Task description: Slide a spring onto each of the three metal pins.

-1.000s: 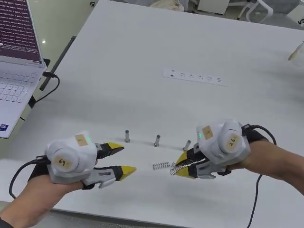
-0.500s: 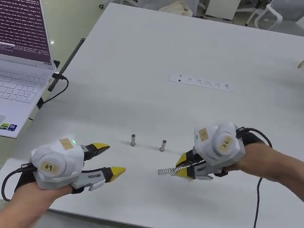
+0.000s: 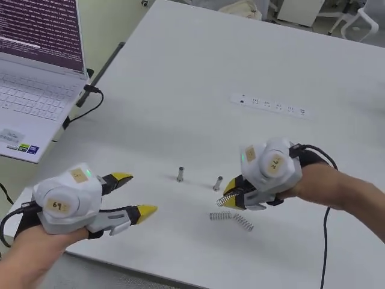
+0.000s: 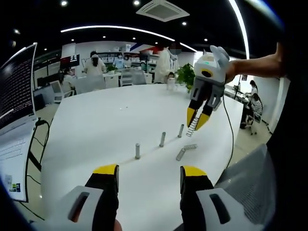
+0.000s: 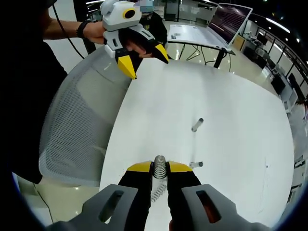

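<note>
Three metal pins (image 4: 162,139) upright in a row on the white table (image 3: 198,78), all bare: no coil on any of them yet. One spring (image 5: 159,166) pinched between the pressed-together jaws of the right gripper (image 3: 230,198), raised off the table close to the end pin of the row. Two loose springs (image 3: 220,215) flat on the table just beside the pins. Left gripper (image 3: 133,193) spread wide and empty, well apart from the work. By this reckoning, none of three done, first threading at hand.

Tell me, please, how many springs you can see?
3. One spring is clamped in the right gripper; a second spring and a third spring lie loose on the table near it.
</note>
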A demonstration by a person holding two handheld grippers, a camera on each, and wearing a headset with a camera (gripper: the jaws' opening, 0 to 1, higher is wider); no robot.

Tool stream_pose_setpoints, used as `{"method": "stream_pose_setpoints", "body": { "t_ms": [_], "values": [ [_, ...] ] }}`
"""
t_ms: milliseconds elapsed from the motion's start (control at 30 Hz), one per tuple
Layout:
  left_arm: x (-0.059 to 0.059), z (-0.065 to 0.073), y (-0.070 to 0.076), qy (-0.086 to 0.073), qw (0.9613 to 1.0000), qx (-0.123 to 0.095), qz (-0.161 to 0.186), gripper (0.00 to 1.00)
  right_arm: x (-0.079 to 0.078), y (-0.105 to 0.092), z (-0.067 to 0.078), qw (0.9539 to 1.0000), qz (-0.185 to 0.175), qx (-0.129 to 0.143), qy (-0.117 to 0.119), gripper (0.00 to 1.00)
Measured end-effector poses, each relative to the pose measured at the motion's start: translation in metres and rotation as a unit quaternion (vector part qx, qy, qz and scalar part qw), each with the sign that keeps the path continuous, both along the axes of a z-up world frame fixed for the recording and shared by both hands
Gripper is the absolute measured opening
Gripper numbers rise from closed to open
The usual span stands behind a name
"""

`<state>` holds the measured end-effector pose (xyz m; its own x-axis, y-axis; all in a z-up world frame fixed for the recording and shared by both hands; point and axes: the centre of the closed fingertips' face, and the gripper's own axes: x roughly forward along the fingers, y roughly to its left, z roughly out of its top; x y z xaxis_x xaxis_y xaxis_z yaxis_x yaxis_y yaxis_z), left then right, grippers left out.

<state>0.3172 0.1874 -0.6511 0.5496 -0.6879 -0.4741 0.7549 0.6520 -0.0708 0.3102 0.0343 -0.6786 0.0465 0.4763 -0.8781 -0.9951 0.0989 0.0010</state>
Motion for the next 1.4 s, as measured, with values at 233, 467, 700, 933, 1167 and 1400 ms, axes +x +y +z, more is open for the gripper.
{"method": "stream_pose_setpoints", "body": {
  "t_ms": [233, 467, 700, 933, 1167, 1400],
  "values": [
    [-0.002, -0.001, 0.007, 0.005, 0.9999, -0.005, 0.015, 0.5, 0.014, 0.01, -0.002, 0.9999, 0.008, -0.009, 0.002, 0.08],
    [-0.002, -0.002, 0.011, 0.007, 0.9996, -0.011, 0.026, 0.5, 0.024, 0.02, -0.007, 0.9996, 0.022, -0.02, 0.003, 0.08],
    [-0.004, -0.005, 0.014, 0.012, 0.9994, -0.012, 0.029, 0.49, 0.039, 0.029, -0.009, 0.9988, 0.036, -0.033, 0.003, 0.08],
    [-0.002, -0.002, 0.015, 0.011, 0.9993, -0.016, 0.032, 0.5, 0.052, 0.037, -0.013, 0.9975, 0.05, -0.049, 0.002, 0.08],
    [0.0, 0.001, 0.016, 0.008, 0.9991, -0.022, 0.037, 0.49, 0.067, 0.044, -0.016, 0.9961, 0.063, -0.062, -0.001, 0.08],
    [0.0, 0.0, 0.016, 0.009, 0.9991, -0.02, 0.036, 0.49, 0.084, 0.05, -0.017, 0.9941, 0.077, -0.076, -0.01, 0.08]
  ]
}}
